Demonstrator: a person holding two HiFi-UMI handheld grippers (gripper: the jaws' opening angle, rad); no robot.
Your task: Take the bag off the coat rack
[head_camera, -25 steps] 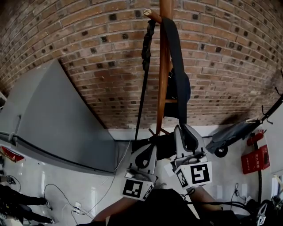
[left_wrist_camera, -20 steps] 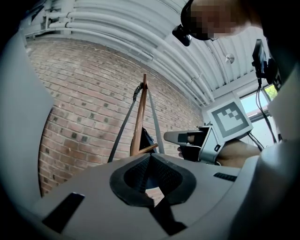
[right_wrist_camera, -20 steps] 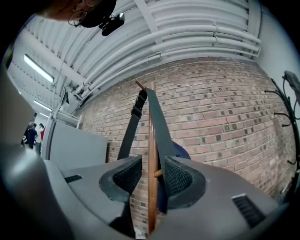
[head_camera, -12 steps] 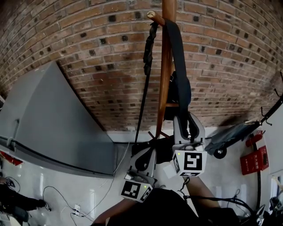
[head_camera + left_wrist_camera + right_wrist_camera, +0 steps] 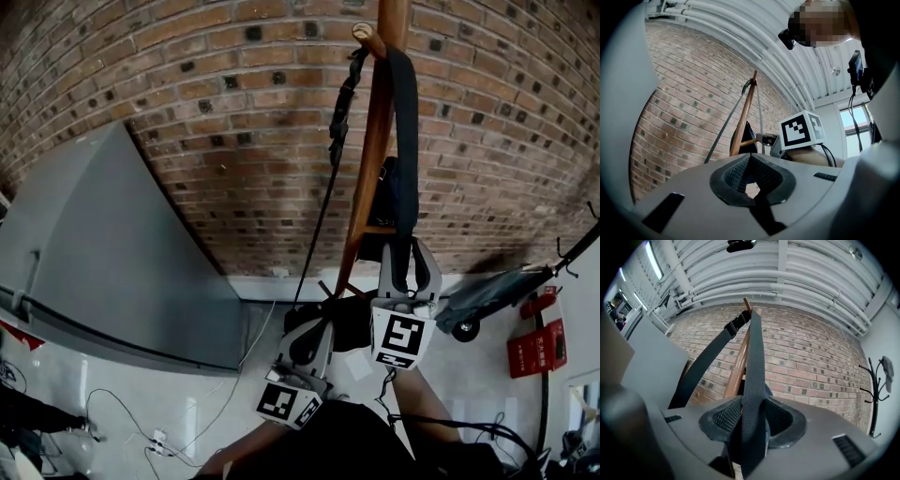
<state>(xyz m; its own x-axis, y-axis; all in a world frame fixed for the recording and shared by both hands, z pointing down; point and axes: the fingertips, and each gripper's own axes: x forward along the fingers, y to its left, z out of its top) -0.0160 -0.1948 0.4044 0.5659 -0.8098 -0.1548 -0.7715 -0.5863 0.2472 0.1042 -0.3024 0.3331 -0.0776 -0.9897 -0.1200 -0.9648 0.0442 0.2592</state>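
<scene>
Hanging from a peg (image 5: 366,36) near the top of the wooden coat rack (image 5: 368,202), the dark bag (image 5: 395,199) lies against the pole in front of the brick wall (image 5: 187,112). Its strap (image 5: 405,141) is looped over the peg: one length drops straight down the pole's right side, the other (the one with a buckle) slants away to the left.

The right gripper (image 5: 408,264) is raised level with the bottom of the bag, and the straight length of strap runs down between its two jaws. In the right gripper view the flat webbing (image 5: 753,380) passes through the middle of the gap. The right gripper's (image 5: 752,417) jaws have just been opening and now stand wide, with a space between each pad and the strap, so nothing is clamped.

The left gripper (image 5: 312,330) sits lower and to the left, well apart from the strap. In its own view the left gripper's (image 5: 750,174) jaws are drawn together with nothing between them, and the bag (image 5: 748,136) shows beyond on the pole.
</scene>
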